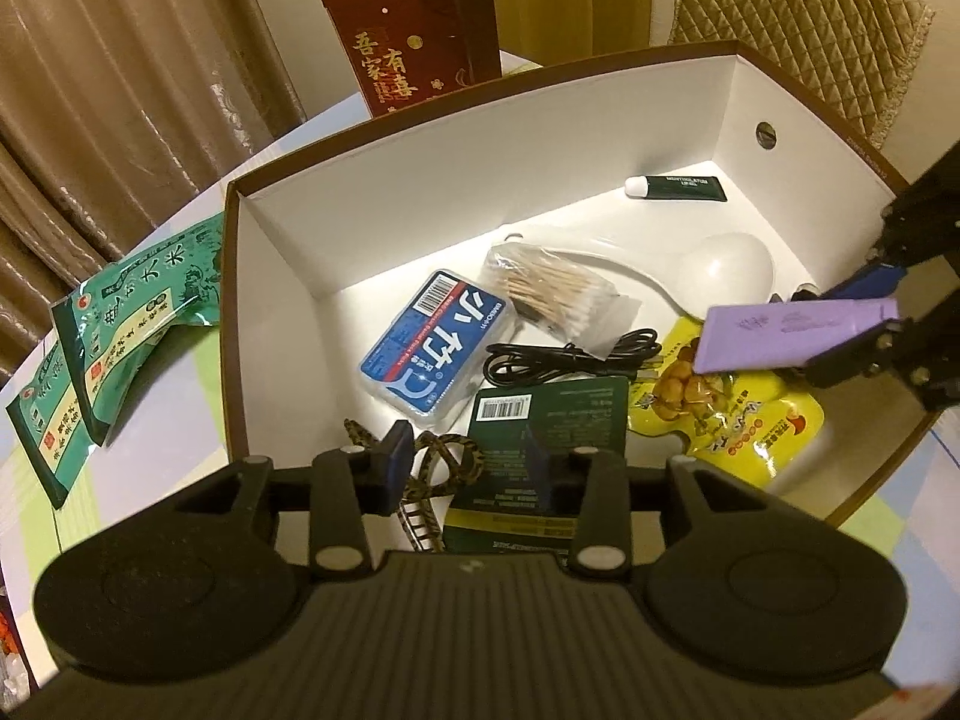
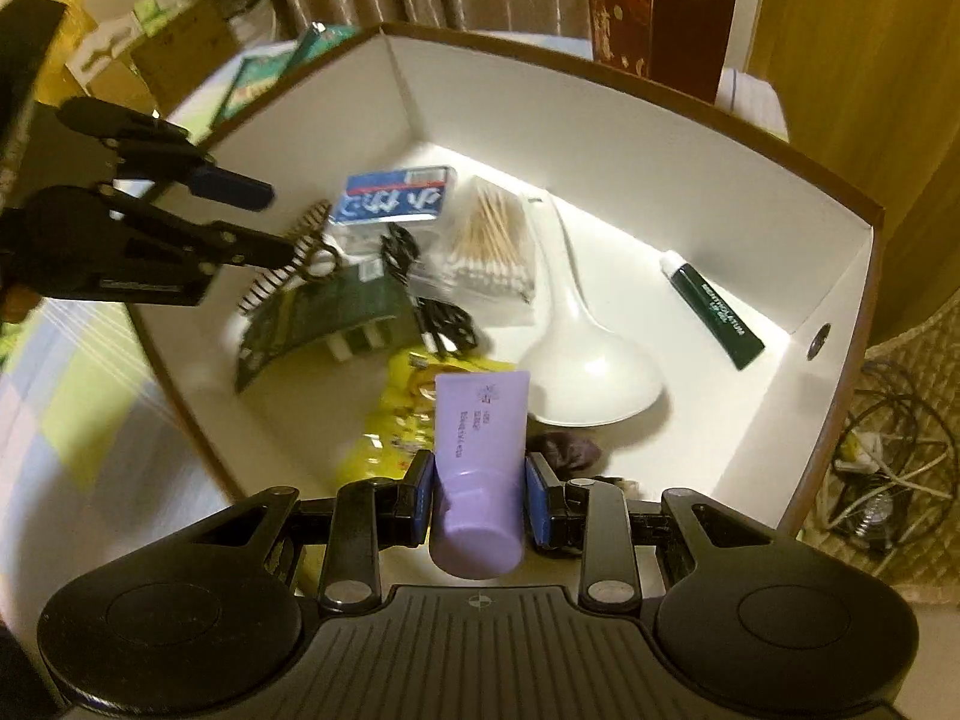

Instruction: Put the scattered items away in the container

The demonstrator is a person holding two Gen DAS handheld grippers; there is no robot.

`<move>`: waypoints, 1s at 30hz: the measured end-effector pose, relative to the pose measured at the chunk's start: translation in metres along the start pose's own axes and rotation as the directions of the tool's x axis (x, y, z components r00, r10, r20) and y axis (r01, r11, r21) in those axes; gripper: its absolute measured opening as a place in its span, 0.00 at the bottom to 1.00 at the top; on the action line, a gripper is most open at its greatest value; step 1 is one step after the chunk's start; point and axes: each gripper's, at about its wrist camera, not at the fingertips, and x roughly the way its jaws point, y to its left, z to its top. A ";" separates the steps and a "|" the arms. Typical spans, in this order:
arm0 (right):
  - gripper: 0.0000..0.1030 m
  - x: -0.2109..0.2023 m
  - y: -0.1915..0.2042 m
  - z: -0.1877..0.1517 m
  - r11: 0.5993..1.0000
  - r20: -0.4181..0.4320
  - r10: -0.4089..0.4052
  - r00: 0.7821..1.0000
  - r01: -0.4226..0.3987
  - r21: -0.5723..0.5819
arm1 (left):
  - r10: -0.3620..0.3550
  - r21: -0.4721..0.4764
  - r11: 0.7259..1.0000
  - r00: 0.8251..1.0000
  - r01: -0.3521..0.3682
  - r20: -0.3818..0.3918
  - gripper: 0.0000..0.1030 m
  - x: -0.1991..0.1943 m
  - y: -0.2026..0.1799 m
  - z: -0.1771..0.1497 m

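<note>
A brown box with white inside walls [image 1: 282, 222] [image 2: 690, 168] holds several items: a blue floss case [image 1: 438, 348], cotton swabs [image 1: 552, 288], a white spoon [image 1: 732, 270], a black cable [image 1: 570, 357], a dark green packet [image 1: 540, 420], a yellow snack bag [image 1: 738, 420], a green tube [image 1: 678, 186] and a patterned hair clip [image 1: 432, 468]. My right gripper [image 2: 480, 498] is shut on a purple tube [image 2: 480, 450] [image 1: 792, 336] above the box's right side. My left gripper [image 1: 468, 462] is open and empty over the box's near edge.
Two green rice packets [image 1: 114, 330] lie on the checked tablecloth [image 1: 168, 450] left of the box. A dark red gift bag [image 1: 414, 42] stands behind it. Curtains hang at the back left, a quilted chair at the back right. Cables lie on the floor [image 2: 882, 456].
</note>
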 end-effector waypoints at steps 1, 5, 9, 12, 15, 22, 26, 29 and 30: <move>0.28 0.003 -0.001 0.001 1.000 -0.010 0.001 1.000 -0.001 0.002 | -0.001 0.000 1.000 1.000 0.001 -0.001 0.37 0.000 0.000 0.000; 0.28 0.010 -0.001 0.004 1.000 -0.036 -0.009 0.999 0.009 -0.006 | -0.008 -0.005 1.000 1.000 0.008 -0.001 0.38 -0.001 0.000 0.001; 0.42 0.014 0.004 0.005 0.999 -0.057 -0.018 0.998 0.016 -0.027 | -0.010 -0.014 1.000 1.000 0.010 0.000 0.47 -0.001 -0.001 0.002; 0.72 0.008 0.007 0.007 0.997 -0.018 -0.071 0.997 0.070 -0.044 | -0.018 -0.020 1.000 1.000 0.018 0.000 0.55 -0.001 -0.002 0.002; 0.79 0.002 0.004 0.009 1.000 -0.008 -0.027 1.000 0.027 -0.008 | -0.020 -0.028 0.999 1.000 0.020 0.001 0.66 -0.002 -0.003 0.003; 0.98 -0.007 0.022 0.012 0.999 0.013 -0.046 0.999 0.046 0.014 | -0.025 -0.063 0.998 1.000 0.025 0.004 0.80 -0.007 -0.002 0.005; 0.98 -0.013 0.024 0.010 0.996 0.031 -0.067 0.997 0.065 0.068 | -0.034 -0.100 0.994 0.999 0.035 0.012 0.84 -0.014 0.000 0.005; 0.98 -0.020 0.027 0.005 0.992 0.059 -0.085 0.995 0.079 0.096 | -0.026 -0.110 0.994 0.999 0.028 0.024 0.85 -0.021 -0.001 0.005; 0.98 -0.023 0.028 0.003 0.990 0.071 -0.096 0.993 0.088 0.106 | -0.023 -0.113 0.993 0.999 0.026 0.029 0.85 -0.023 -0.001 0.004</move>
